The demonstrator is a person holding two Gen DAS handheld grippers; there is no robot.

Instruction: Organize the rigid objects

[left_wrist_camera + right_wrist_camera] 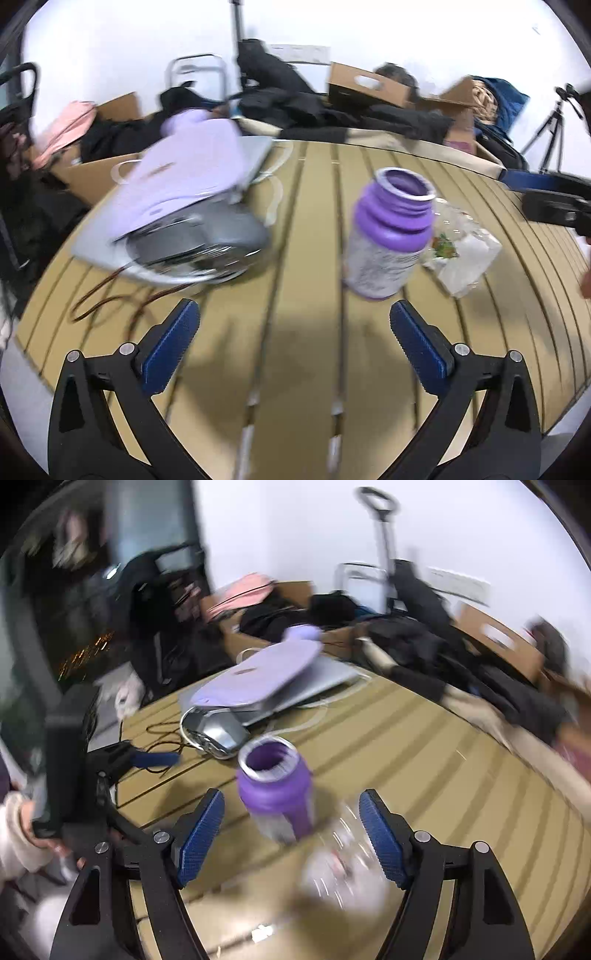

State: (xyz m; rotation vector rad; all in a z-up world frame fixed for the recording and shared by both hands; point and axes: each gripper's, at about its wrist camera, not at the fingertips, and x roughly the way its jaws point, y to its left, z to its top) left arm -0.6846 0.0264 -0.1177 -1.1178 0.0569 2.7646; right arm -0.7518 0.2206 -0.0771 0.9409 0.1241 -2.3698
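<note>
A purple-topped open bottle (388, 232) with a grey patterned body stands on the tan slatted table (303, 332). My left gripper (293, 328) is open and empty, just short of the bottle and a little to its left. In the right wrist view the bottle (275, 794) stands between and just beyond the open fingers of my right gripper (291, 823). A crumpled clear plastic wrapper (343, 864) lies close between the right fingers; it also shows behind the bottle in the left wrist view (461, 251).
A lilac case (192, 177) lies on a silver laptop (306, 686), with a grey device (207, 247) and cables (110, 295) at the table's left. Cardboard boxes (365, 86), dark clothing and bags crowd the far edge. The left gripper (110, 760) shows at left.
</note>
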